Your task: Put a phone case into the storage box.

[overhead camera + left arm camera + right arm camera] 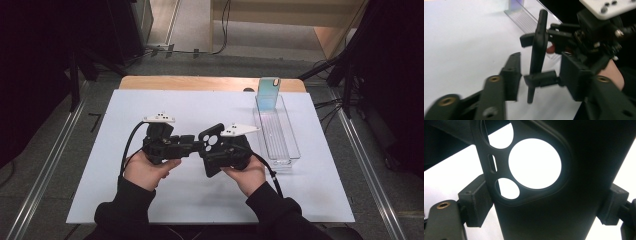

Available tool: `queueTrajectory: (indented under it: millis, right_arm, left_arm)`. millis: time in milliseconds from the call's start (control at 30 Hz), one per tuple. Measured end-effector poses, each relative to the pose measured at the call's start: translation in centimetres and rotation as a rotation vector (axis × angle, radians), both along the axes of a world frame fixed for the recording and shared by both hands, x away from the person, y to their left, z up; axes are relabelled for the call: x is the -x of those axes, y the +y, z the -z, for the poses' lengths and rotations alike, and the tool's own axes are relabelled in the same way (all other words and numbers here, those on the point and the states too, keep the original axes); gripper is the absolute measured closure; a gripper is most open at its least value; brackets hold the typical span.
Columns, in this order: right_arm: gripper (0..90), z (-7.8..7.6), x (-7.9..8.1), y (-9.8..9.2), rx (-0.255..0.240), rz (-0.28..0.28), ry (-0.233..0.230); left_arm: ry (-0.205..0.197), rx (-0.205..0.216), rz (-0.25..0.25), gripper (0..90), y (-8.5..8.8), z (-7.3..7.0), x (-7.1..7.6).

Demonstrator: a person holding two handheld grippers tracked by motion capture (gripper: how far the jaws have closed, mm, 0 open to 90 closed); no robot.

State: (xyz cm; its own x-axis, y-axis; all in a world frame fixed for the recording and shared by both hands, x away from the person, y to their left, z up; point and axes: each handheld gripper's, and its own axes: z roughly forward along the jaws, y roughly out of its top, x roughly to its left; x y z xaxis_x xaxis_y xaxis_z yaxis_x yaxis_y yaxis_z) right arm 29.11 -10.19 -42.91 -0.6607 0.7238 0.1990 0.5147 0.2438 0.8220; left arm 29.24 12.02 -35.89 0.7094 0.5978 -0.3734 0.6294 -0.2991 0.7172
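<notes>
A black phone case (210,146) with round camera cut-outs is held up above the white table cover, at the middle. My right gripper (223,151) is shut on it, one jaw on each long edge; in the right gripper view the case (564,195) stands close between those jaws, my right gripper (544,205) clamped across it. My left gripper (191,145) comes in from the left and is open. In the left gripper view the case (538,47) shows edge-on between the spread jaws of my left gripper (540,71), with a gap on each side.
A clear plastic tray (284,142) lies at the right of the white cover (150,110). A blue-green phone case (268,93) leans upright at its far end. Metal rails run along both sides of the table, with dark stands beyond them.
</notes>
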Motion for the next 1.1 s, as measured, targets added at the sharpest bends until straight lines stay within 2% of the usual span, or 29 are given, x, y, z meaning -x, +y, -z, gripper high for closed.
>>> queueTrajectory:
  millis: [67,100,167,433,533,633,700,767,900,1100]
  right_arm:
    - [13.9,0.0,-0.3,-0.4,-0.003,0.012,0.007]
    - [13.9,0.0,-0.4,-0.6,-0.003,0.017,0.008]
    - [13.9,0.0,-0.6,-1.0,-0.004,0.023,0.01]
    - [13.9,-0.2,-1.3,-2.4,-0.004,0.025,0.016]
    - [13.9,-0.3,-1.3,-2.7,-0.008,0.026,0.016]
    - [13.9,-0.5,-1.4,-2.9,-0.009,0.026,0.012]
    - [13.9,-0.6,-1.3,-3.0,-0.011,0.022,0.011]
    - [13.9,-0.7,-1.3,-3.1,-0.014,0.018,0.006]
    - [13.9,-1.0,-1.2,-3.4,-0.02,0.014,0.003]
    - [13.9,-1.2,-1.3,-3.8,-0.031,-0.003,0.016]
  left_arm:
    - [0.001,-0.022,0.017,45.2,0.1,0.1,-0.1]
    - [-0.005,-0.022,0.023,43.7,0.1,0.3,-0.1]
    - [0.008,-0.023,0.052,39.4,0.2,0.5,-0.2]
    - [-0.031,-0.026,0.138,31.6,0.9,2.1,-0.6]
    - [-0.038,-0.05,0.148,31.6,1.2,3.1,-0.7]
    - [-0.051,-0.05,0.148,31.6,1.8,4.0,-0.9]
    - [-0.046,-0.046,0.142,31.5,2.4,4.6,-1.0]
    - [-0.052,-0.057,0.141,31.5,2.9,5.2,-1.0]
    - [-0.068,-0.106,0.151,31.5,3.7,6.2,-0.7]
    - [-0.08,-0.133,0.167,31.4,4.8,7.4,0.1]
